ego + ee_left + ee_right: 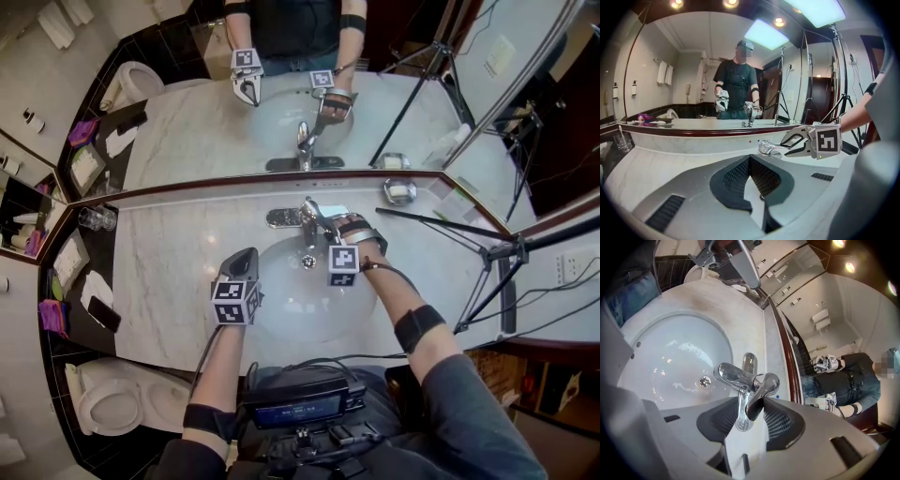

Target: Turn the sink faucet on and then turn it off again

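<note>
The chrome faucet (307, 218) stands at the back rim of the white sink (281, 319). In the right gripper view its lever (758, 399) lies between the two jaws of my right gripper (752, 405), close to the right pad, with a gap on the left side. The spout (732, 375) points over the drain (705, 381), and I see no stream of water. My right gripper (324, 225) reaches the faucet from the right. My left gripper (248, 257) hovers over the sink's left part, shut and empty (751, 161), pointing towards the faucet (769, 150).
A mirror runs along the back of the marble counter (169, 272). A glass (97, 218) stands at the far left and a soap dish (398, 191) at the back right. A tripod (487, 255) stands to the right, and a toilet (112, 405) at the lower left.
</note>
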The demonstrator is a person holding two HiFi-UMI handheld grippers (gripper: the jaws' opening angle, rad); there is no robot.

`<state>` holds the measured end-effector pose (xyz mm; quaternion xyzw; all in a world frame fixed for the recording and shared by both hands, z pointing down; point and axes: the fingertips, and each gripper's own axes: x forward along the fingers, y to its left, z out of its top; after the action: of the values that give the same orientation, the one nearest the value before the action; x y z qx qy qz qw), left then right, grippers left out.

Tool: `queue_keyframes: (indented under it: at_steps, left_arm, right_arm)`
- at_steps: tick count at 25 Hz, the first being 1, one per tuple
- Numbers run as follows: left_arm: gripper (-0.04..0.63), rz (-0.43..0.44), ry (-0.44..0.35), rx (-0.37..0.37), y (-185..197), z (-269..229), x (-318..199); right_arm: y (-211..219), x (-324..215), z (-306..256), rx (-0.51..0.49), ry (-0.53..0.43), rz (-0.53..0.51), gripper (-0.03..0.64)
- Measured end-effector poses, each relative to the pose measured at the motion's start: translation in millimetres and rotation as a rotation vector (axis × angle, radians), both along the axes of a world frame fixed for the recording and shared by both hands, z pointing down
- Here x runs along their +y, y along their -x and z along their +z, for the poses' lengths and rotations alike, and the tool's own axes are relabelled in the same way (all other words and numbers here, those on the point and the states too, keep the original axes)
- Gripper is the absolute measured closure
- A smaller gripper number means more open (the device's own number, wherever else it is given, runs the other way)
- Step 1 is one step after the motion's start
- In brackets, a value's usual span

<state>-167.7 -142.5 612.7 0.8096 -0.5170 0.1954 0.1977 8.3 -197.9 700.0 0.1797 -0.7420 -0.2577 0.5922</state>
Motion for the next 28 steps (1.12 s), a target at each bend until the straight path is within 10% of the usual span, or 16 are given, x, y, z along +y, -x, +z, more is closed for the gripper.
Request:
queue_keyframes:
  at_steps: [28]
  left_arm:
    - [0.592, 0.067, -0.035, 0.019, -18, -23, 25]
  right_arm:
    - [-46, 56, -109, -0.772, 0.110, 0.624, 0.598]
